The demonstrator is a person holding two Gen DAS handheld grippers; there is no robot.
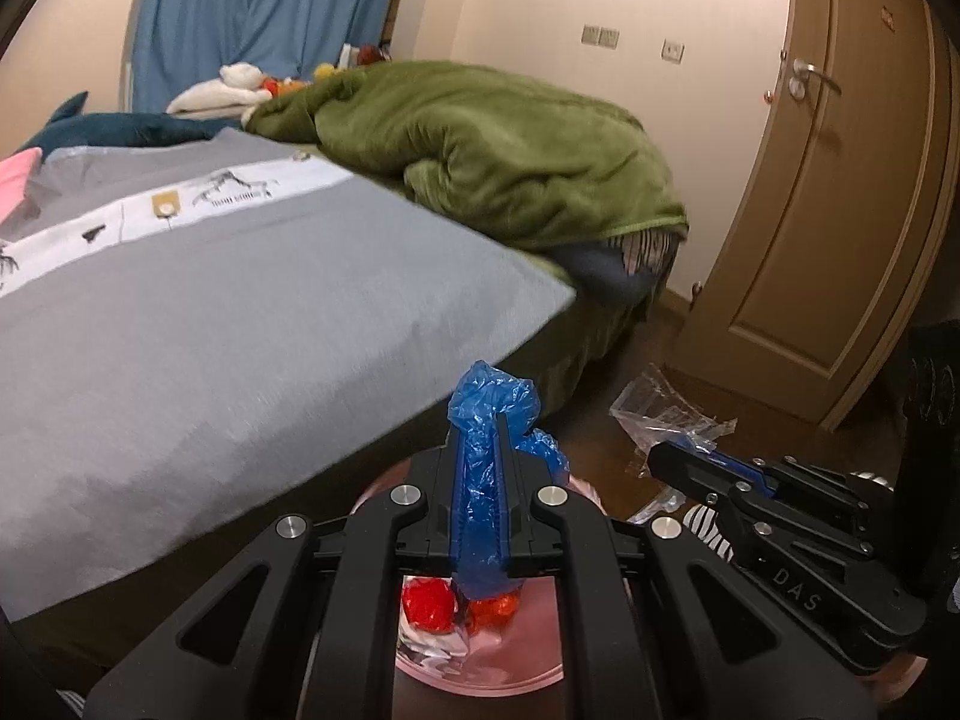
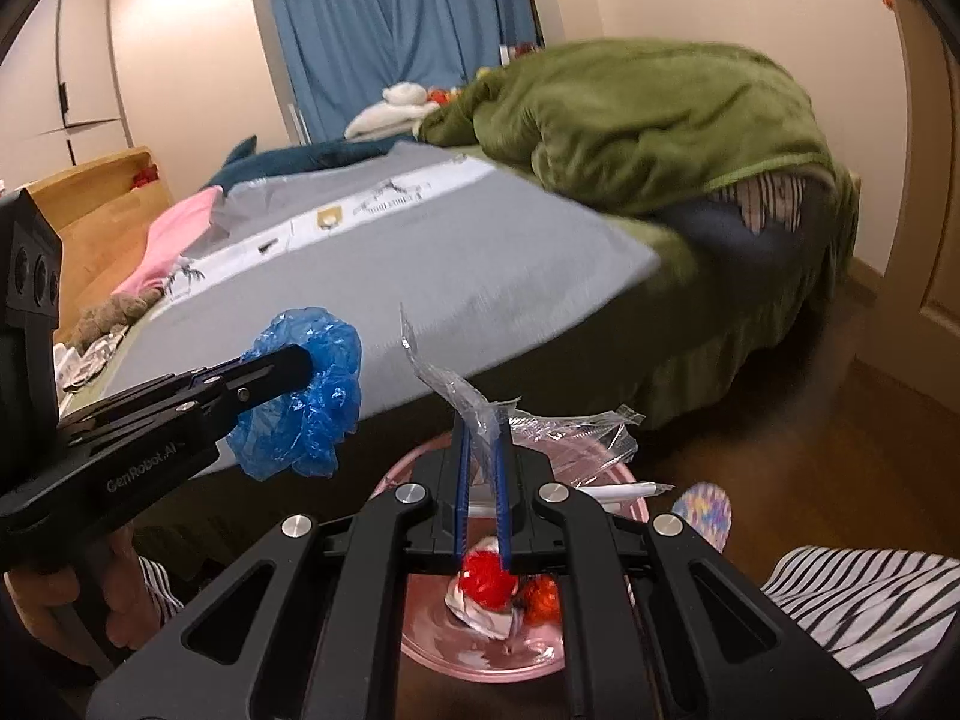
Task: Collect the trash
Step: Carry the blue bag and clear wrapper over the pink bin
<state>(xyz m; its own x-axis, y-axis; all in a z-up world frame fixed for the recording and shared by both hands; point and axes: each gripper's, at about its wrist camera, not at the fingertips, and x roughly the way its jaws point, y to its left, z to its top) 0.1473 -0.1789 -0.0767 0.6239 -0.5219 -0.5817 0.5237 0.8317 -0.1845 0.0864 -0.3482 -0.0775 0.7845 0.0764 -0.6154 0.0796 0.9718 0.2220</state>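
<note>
Above the pink bin (image 2: 606,456), a crumpled blue plastic bag (image 1: 492,414) is pinched in the pressed-together jaws of the left gripper (image 1: 485,426), and a clear plastic wrapper (image 2: 480,414) is pinched in those of the right gripper (image 2: 483,438). Red wrappers (image 2: 489,582) already lie inside the bin. Each of the 2 pieces is best lowered well within the rim before the jaws are spread, since light film is likely to drift or cling.

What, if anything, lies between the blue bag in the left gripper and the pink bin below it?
Nothing visible. The left gripper holds the blue bag directly above the pink bin, whose mouth is open; only red wrappers lie inside.
</note>
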